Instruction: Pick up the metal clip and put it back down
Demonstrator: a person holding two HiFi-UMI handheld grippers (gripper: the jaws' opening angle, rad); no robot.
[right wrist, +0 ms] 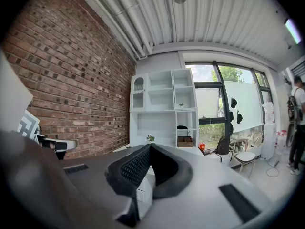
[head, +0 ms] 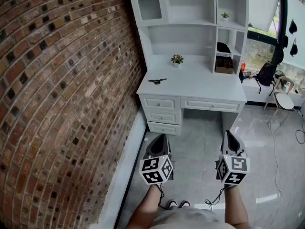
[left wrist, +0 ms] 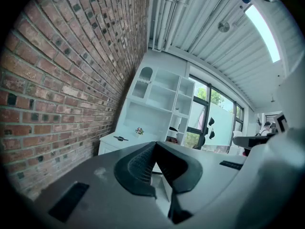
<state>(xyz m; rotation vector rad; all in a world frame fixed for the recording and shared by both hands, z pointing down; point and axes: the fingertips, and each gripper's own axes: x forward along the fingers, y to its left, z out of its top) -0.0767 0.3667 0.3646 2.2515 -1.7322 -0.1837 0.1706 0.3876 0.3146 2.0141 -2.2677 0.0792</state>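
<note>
The metal clip is a dark, thin piece lying on the left part of the white desk, near the brick wall; in the left gripper view the clip shows small and far off. My left gripper and right gripper hang side by side over the floor, well short of the desk. Both have their jaws closed tip to tip with nothing between them, as the left gripper and right gripper show in their own views.
A brick wall runs along the left. The desk carries a shelf unit, a small flower pot and a brown box. A stool, a dark bag and floor cables lie right. A person stands at the far right.
</note>
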